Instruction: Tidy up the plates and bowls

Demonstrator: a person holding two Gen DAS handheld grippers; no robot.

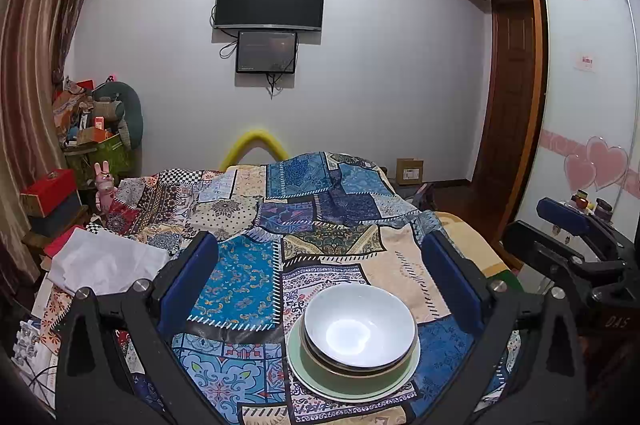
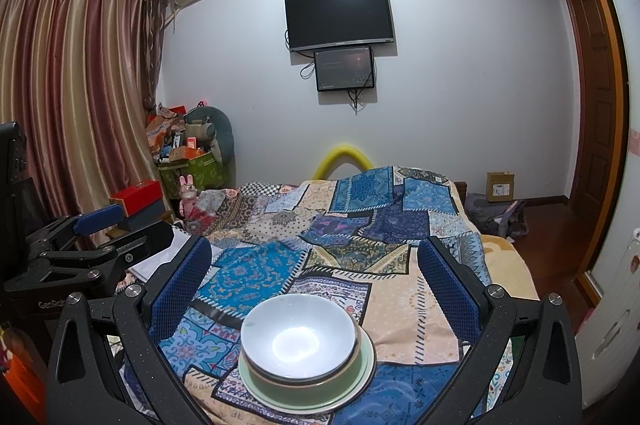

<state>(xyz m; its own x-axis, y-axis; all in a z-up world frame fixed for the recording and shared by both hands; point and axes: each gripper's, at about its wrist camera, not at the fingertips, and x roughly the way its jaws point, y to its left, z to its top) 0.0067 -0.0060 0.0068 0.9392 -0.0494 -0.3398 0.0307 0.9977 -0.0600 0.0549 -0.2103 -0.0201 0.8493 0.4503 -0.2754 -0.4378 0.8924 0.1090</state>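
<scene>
— Where were the dishes?
— A white ceramic bowl (image 1: 359, 325) sat nested in a green bowl (image 1: 352, 371) on a pale green plate (image 1: 320, 381), on the patchwork-covered bed (image 1: 320, 217).
— And the tools?
— The left hand-held gripper (image 1: 320, 281) and the right hand-held gripper (image 2: 314, 281) both gaped wide, holding nothing.

Your left wrist camera looks down the bed toward the far wall, close above the stacked bowls (image 1: 359, 329), which sit low and right of centre. Your right wrist camera faces the same way from just to the right, the stack (image 2: 300, 335) low and slightly left. Both share the patchwork quilt (image 1: 256, 281) and wall TV (image 1: 270, 1).
</scene>
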